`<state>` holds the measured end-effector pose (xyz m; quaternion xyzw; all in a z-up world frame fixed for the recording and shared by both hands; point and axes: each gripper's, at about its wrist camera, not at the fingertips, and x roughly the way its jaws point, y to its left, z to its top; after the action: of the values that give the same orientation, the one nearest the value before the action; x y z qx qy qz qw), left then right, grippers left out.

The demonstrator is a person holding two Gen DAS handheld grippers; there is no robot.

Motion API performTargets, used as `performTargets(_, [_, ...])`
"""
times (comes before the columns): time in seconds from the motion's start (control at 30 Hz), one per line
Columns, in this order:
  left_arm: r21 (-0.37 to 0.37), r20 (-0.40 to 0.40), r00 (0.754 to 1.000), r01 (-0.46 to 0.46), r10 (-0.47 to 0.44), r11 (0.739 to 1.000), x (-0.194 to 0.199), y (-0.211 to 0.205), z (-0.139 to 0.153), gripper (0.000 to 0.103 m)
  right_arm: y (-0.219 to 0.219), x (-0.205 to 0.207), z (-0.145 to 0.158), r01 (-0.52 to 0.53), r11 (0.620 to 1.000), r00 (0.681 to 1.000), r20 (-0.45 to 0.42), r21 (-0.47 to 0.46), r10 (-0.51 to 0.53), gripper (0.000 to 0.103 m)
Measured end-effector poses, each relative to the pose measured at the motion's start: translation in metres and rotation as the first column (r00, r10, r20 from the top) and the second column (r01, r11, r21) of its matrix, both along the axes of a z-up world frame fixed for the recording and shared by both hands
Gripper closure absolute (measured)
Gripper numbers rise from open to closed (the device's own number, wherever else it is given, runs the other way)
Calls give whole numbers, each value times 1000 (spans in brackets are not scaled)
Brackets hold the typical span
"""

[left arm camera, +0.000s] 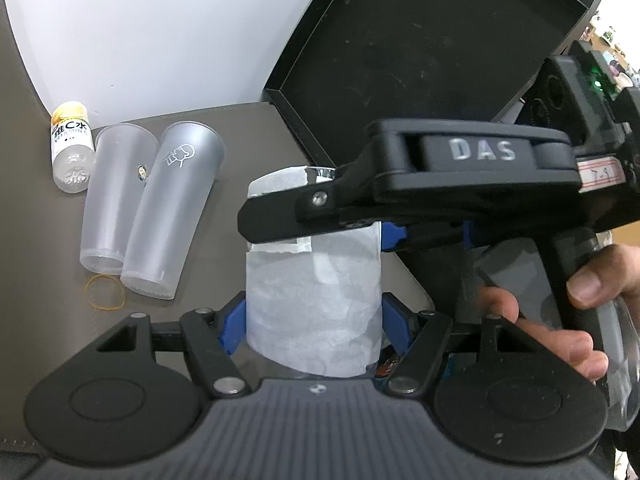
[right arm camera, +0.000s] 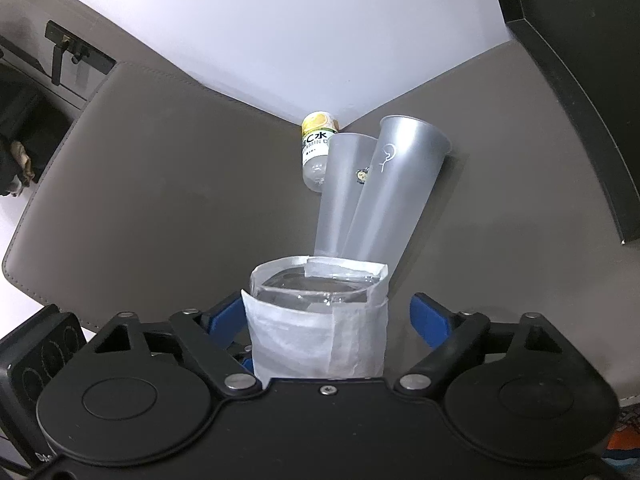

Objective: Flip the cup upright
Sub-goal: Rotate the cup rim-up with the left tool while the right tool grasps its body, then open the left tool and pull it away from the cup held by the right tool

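A clear cup wrapped in white paper [left arm camera: 314, 304] stands between the blue pads [left arm camera: 234, 324] of my left gripper [left arm camera: 314, 320], which is shut on its lower body. My right gripper [left arm camera: 320, 216] reaches across from the right at the cup's upper part. In the right wrist view the same cup [right arm camera: 316, 328] sits between the right gripper's [right arm camera: 320, 320] blue pads [right arm camera: 430, 322], open end facing away. The left pad touches the paper; the right pad stands apart with a gap.
Two frosted tall cups [left arm camera: 168, 208] lie side by side on the grey mat [left arm camera: 40, 260], beside a small vitamin water bottle [left arm camera: 72, 148] and a rubber band [left arm camera: 105, 292]. A black box lid [left arm camera: 420, 52] leans at the back right. A white wall [right arm camera: 280, 40] is behind.
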<state>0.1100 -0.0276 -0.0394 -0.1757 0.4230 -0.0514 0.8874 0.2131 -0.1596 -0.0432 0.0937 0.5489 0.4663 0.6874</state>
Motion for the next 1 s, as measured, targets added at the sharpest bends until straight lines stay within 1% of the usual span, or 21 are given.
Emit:
performTargets(0.07, [6, -1, 1000, 3, -3, 1000, -1, 1, -1, 35, 0, -1, -2, -4, 1000, 1000, -18, -10, 4, 28])
performTargets(0.13, [13, 1, 1000, 6, -6, 1000, -2, 0, -1, 35, 1, -2, -3, -9, 1000, 999, -31, -5, 9, 31])
performTargets(0.2, [16, -1, 1000, 7, -7, 1000, -3, -1, -2, 35, -1, -4, -3, -9, 1000, 999, -34, 1, 9, 39])
performTargets(0.27, [16, -6, 1000, 6, -6, 1000, -4, -1, -4, 34, -2, -6, -3, -5, 1000, 1000, -31, -7, 4, 41])
performTargets(0.37, [4, -26, 1000, 4, -4, 1000, -3, -1, -5, 33, 0, -14, 1, -18, 1000, 1000, 22, -24, 18, 43])
performTargets(0.47, [-33, -64, 998, 2, -4, 999, 1, 3, -9, 33, -3, -18, 4, -17, 999, 998, 65, -41, 20, 43])
performTargets(0.57, [-43, -77, 997, 7, -11, 999, 1, 4, -9, 33, -6, -20, 7, -11, 999, 995, 98, -49, 15, 43])
performTargets(0.67, [-49, -81, 997, 9, -13, 999, -1, 6, -9, 33, -5, -22, 11, -4, 998, 989, 150, -58, 13, 43])
performTargets(0.87, [-80, -101, 995, -9, 1, 997, -5, 16, -11, 33, -8, -25, 21, 29, 996, 962, 272, -82, -6, 43])
performTargets(0.93, [-83, -110, 994, -20, 11, 996, -5, 20, -10, 33, -9, -26, 24, 34, 996, 952, 305, -89, -5, 43])
performTargets(1.0, [-70, -118, 993, -39, 31, 997, -6, 25, -10, 33, -10, -27, 27, 34, 996, 945, 328, -87, -3, 43])
